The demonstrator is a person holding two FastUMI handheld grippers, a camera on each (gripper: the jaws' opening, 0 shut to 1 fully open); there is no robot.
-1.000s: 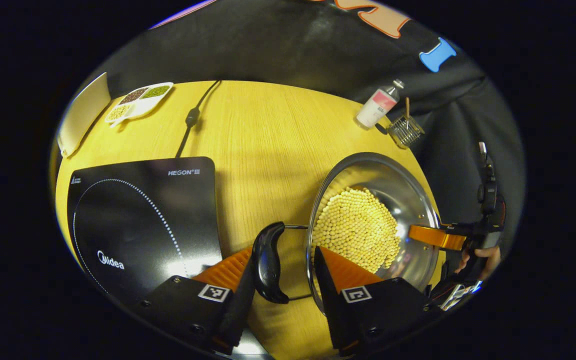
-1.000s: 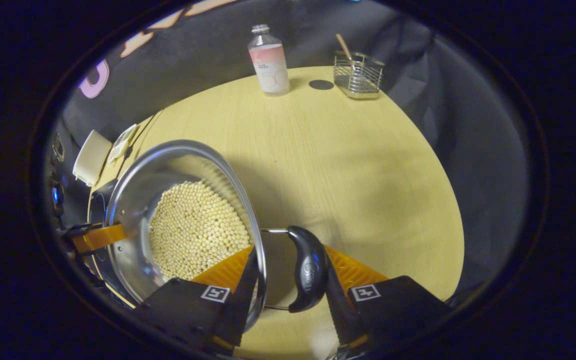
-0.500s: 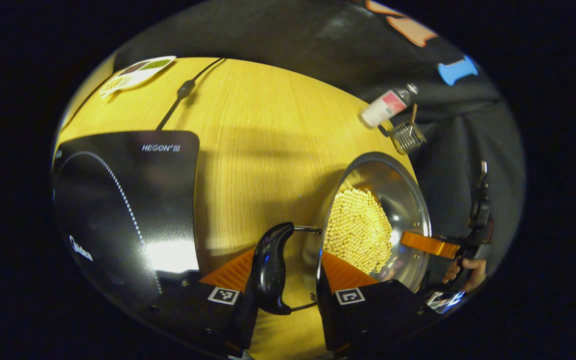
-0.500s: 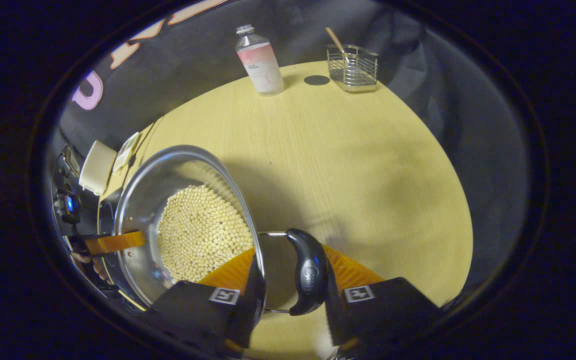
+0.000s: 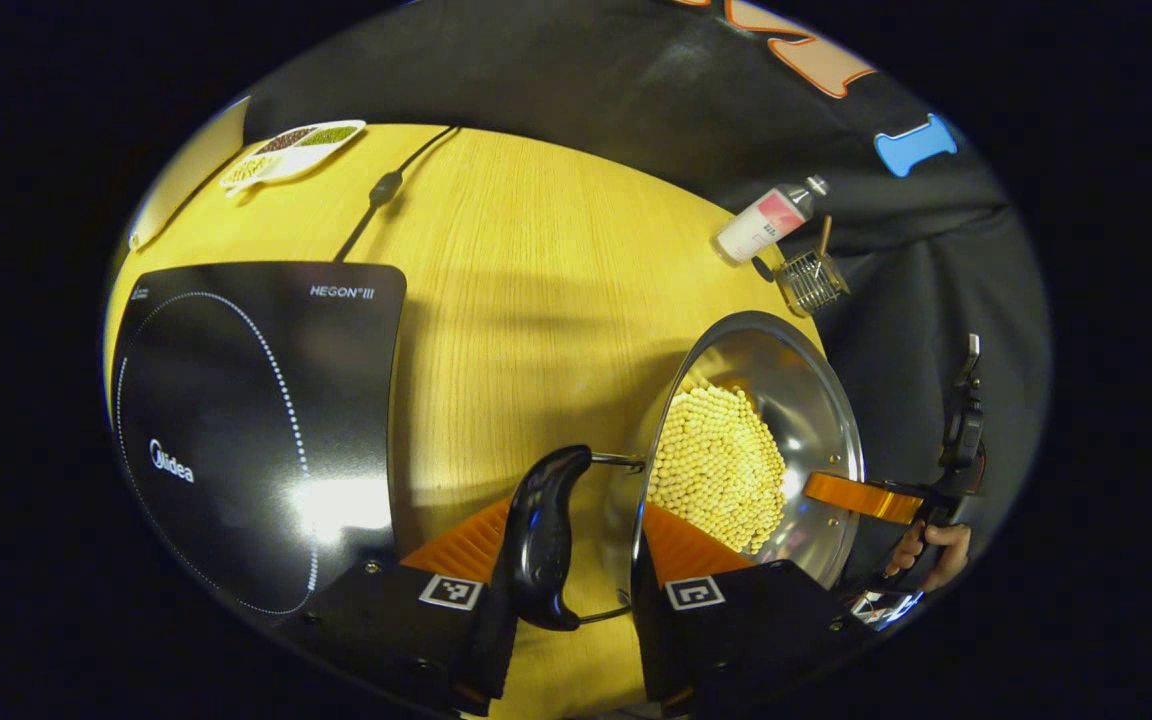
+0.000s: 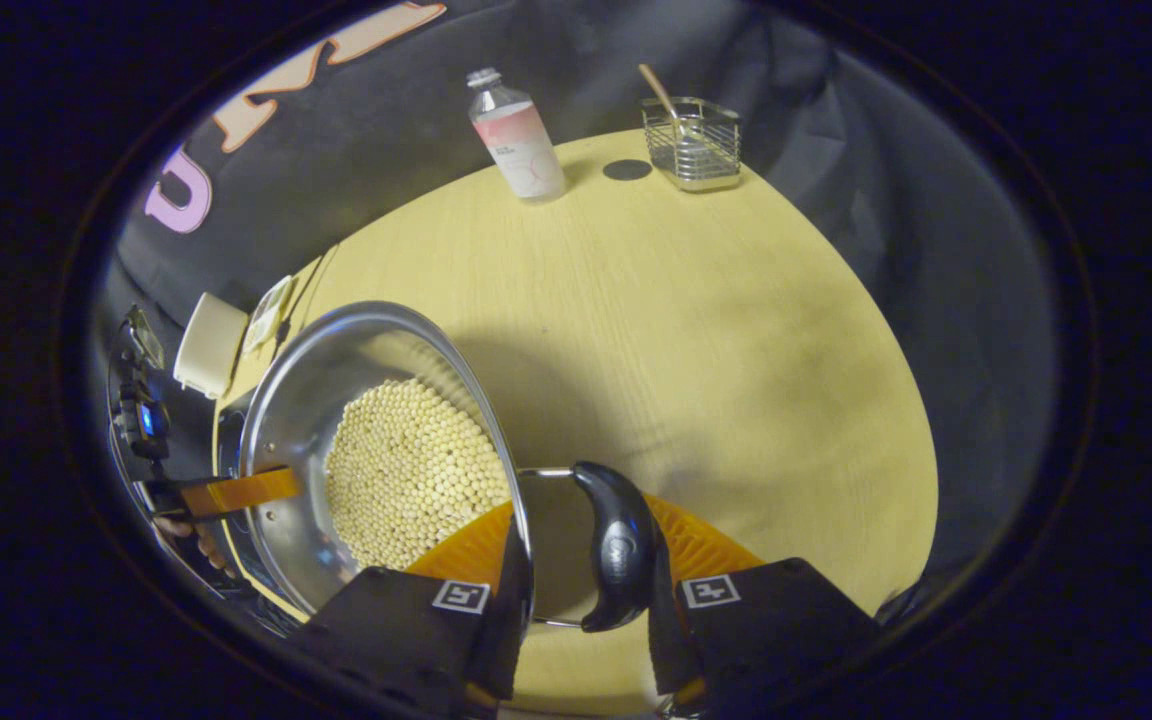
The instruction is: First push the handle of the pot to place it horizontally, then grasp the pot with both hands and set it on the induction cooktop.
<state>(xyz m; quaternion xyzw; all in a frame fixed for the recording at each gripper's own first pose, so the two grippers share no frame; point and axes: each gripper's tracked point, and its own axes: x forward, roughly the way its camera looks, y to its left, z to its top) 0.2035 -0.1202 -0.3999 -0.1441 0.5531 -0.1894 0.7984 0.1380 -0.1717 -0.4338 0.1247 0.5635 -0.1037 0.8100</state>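
Observation:
A steel pot (image 5: 798, 392) with yellow beans (image 5: 718, 468) inside hangs between both grippers, casting a shadow on the wooden table (image 5: 536, 280). My left gripper (image 5: 576, 512) is shut on the pot's black side handle (image 5: 541, 535) and rim, one finger outside and one inside. My right gripper (image 6: 581, 512) clamps the opposite black handle (image 6: 621, 545) and the pot (image 6: 301, 400) wall the same way. The black induction cooktop (image 5: 256, 400) lies left of the pot. The right gripper's orange finger (image 5: 861, 497) and a hand (image 5: 936, 545) show at the far rim.
A bottle (image 6: 518, 140) and a wire basket (image 6: 693, 140) stand at the table's far edge. A divided dish of beans (image 5: 291, 150) and the cooktop's cord (image 5: 386, 185) lie beyond the cooktop. A white container (image 6: 208, 345) sits past the pot.
Both grippers kept their hold and moved with the pot. In the left gripper view the cooktop has swung up and shows more fully; the pot looks higher off the table.

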